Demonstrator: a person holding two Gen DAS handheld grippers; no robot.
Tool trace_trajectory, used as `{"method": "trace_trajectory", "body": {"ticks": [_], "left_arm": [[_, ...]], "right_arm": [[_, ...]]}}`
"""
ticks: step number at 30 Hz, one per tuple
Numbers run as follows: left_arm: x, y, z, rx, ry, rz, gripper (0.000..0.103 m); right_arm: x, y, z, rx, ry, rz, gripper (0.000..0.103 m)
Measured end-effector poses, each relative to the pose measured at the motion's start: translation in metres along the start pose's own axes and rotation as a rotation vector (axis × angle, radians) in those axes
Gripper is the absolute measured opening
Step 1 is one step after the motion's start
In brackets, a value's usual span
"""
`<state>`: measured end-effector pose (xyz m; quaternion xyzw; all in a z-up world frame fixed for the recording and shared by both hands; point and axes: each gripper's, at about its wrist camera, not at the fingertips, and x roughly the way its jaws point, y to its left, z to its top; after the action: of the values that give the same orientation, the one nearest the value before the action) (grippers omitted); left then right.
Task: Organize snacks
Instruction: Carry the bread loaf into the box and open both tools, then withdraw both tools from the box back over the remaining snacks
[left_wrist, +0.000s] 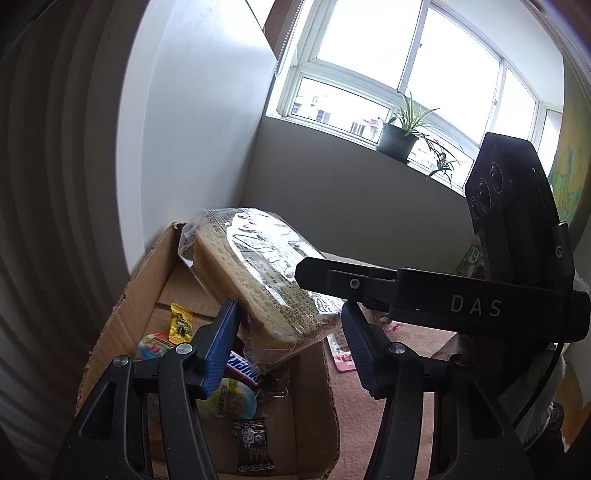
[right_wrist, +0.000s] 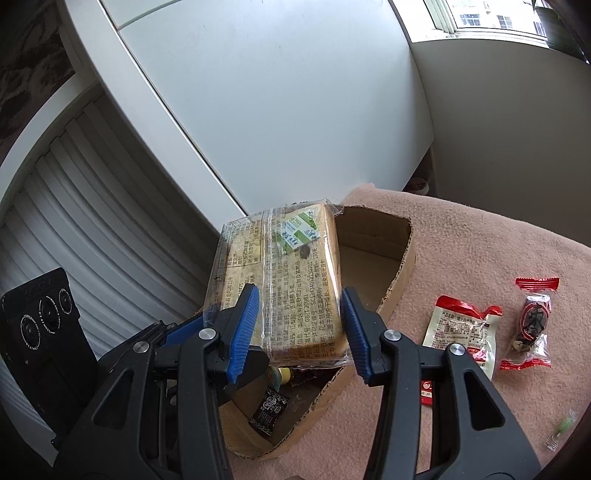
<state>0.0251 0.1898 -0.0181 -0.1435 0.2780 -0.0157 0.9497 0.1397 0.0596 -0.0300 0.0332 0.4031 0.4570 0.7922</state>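
Several wrapped snacks (left_wrist: 236, 397) fill cardboard box (left_wrist: 110, 328).

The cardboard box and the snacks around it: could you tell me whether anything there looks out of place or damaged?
The cardboard box has a ragged, torn rim. The wrapped bread hangs tilted over it between both tongs rather than lying inside. Two red-and-white snack packets still lie outside on the pink blanket.

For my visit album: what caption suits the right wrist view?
Both grippers carry a wrapped bread loaf over a cardboard box of snacks.
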Motion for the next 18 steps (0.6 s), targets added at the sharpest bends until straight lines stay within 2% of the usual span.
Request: {"method": "trace_trajectory", "body": {"ticks": [4,5,6,8,18], "left_arm": [[0.005,0.005,0.002,-0.016,0.007,0.031,0.056],[0.007,0.006,0.002,-0.020,0.013,0.056,0.056],[0.008,0.008,0.001,-0.020,0.018,0.089,0.056],[0.008,0.011,0.000,-0.017,0.017,0.120,0.056],[-0.008,0.014,0.002,-0.045,-0.025,0.093,0.056]], "right_arm": [[0.013,0.002,0.004,-0.017,0.006,-0.021,0.048],[0.015,0.002,0.004,-0.017,0.005,-0.044,0.051],[0.018,0.001,0.003,-0.014,0.002,-0.063,0.061],[0.017,-0.002,0.002,-0.003,-0.003,-0.065,0.066],[-0.012,-0.012,-0.001,0.016,-0.037,-0.090,0.066]]}}
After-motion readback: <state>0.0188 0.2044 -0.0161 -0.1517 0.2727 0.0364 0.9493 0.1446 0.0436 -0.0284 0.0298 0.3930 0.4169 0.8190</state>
